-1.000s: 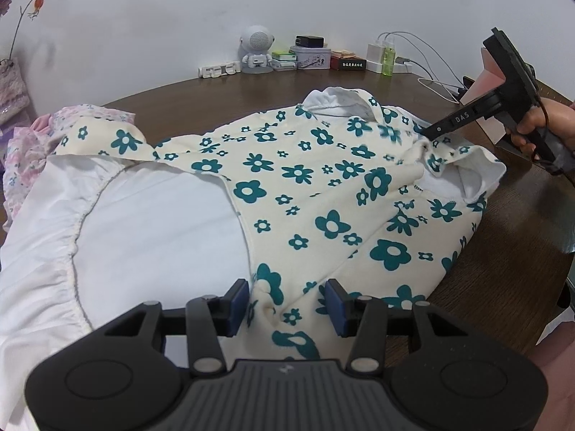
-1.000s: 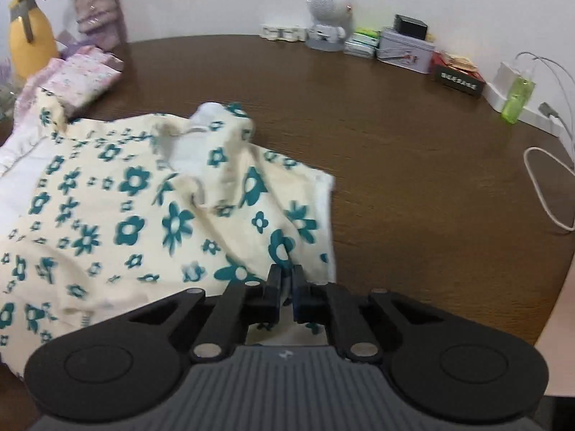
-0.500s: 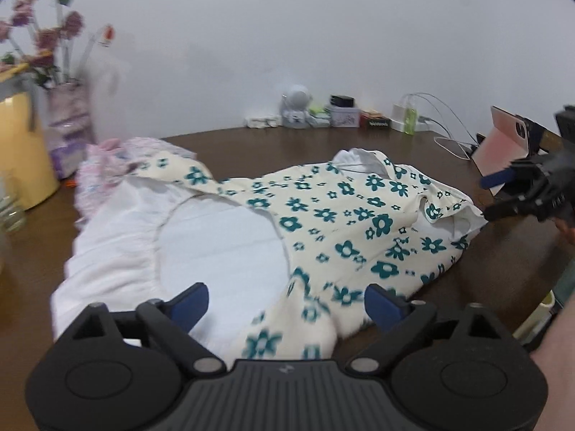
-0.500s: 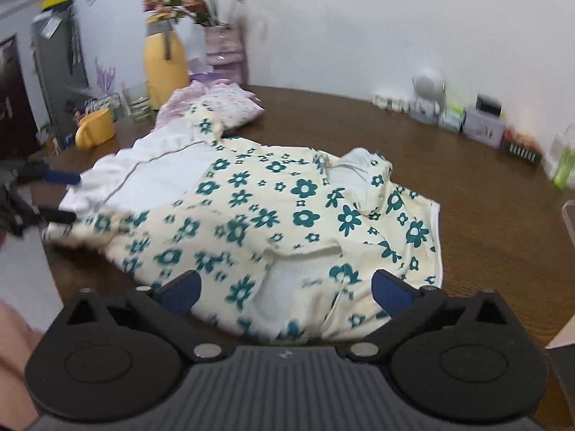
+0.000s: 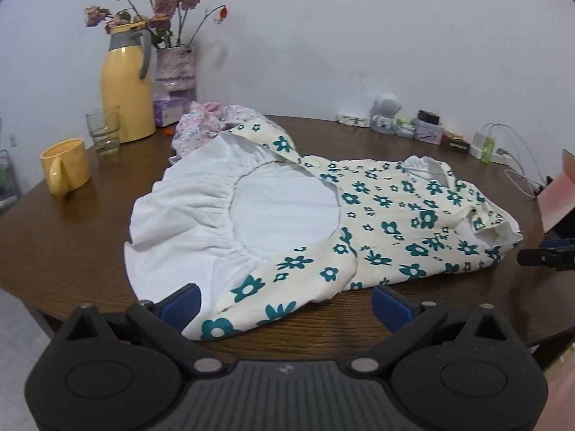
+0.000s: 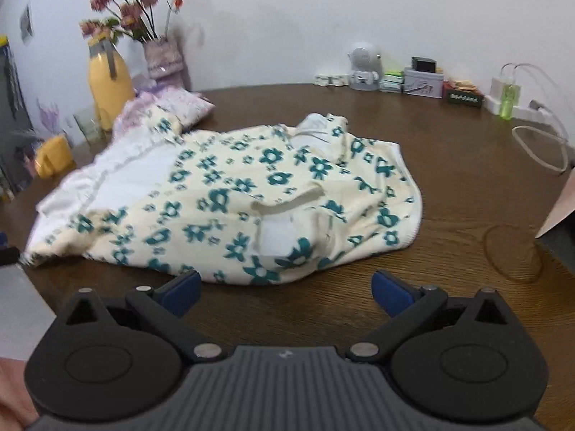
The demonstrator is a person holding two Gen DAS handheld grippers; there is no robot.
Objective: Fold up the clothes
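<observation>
One garment [image 5: 381, 215], cream with teal flowers, is lying crumpled across the middle of the brown desk [image 5: 90, 222]. Its white lining is showing through a gathered, elasticated opening at centre left of the left wrist frame, and a printed flap is draping toward the near desk edge. Both grippers are hovering clear of the cloth: the left gripper [image 5: 285, 305] is standing with jaws spread wide, having just been opening, the flap's tip lying between them unpressed; the right gripper [image 6: 285, 289] is likewise standing wide, gripping nothing. Pink folded clothing [image 5: 205, 127] is resting beyond, upper left.
</observation>
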